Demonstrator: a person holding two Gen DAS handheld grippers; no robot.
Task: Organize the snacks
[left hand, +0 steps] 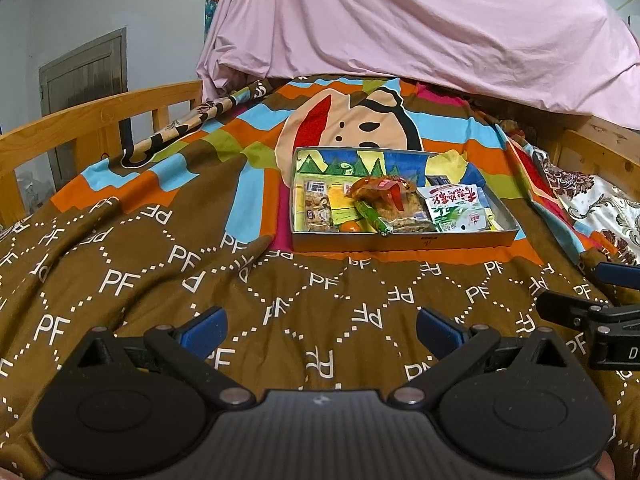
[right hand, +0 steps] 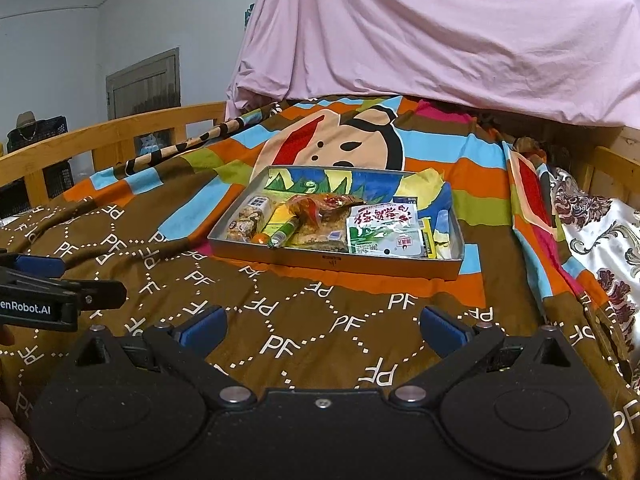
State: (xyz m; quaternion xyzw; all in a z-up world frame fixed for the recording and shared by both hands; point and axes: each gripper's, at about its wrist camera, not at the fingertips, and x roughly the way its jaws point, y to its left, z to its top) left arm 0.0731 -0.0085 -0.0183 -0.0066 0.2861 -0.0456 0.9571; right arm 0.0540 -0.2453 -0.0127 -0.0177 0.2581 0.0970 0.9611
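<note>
Left gripper (left hand: 322, 328): fingers spread, empty, low over quilt (left hand: 280, 300).
Right gripper (right hand: 323, 328): fingers spread, empty, alongside.
Shallow box (left hand: 400, 242): ahead on quilt, holding snack packets (left hand: 458, 208).

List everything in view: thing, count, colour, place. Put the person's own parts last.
tray: one, grey metal with a painted inside, on the bedspread.
white-and-green snack packet: one, right part of the tray.
green tube snack: one, green, front middle of the tray.
clear-wrapped snack bars: a few, brownish, left part of the tray; count unclear.
orange-red wrapper: one, middle of the tray.
bedspread: one, brown with white PF letters, striped further back, covers the bed.
pink sheet: one, draped behind the bed.
bed rail: wooden, left side.
door: one, grey, back wall.
left tongs: black with blue pads, open, above the bedspread.
right tongs: same, open.
</note>
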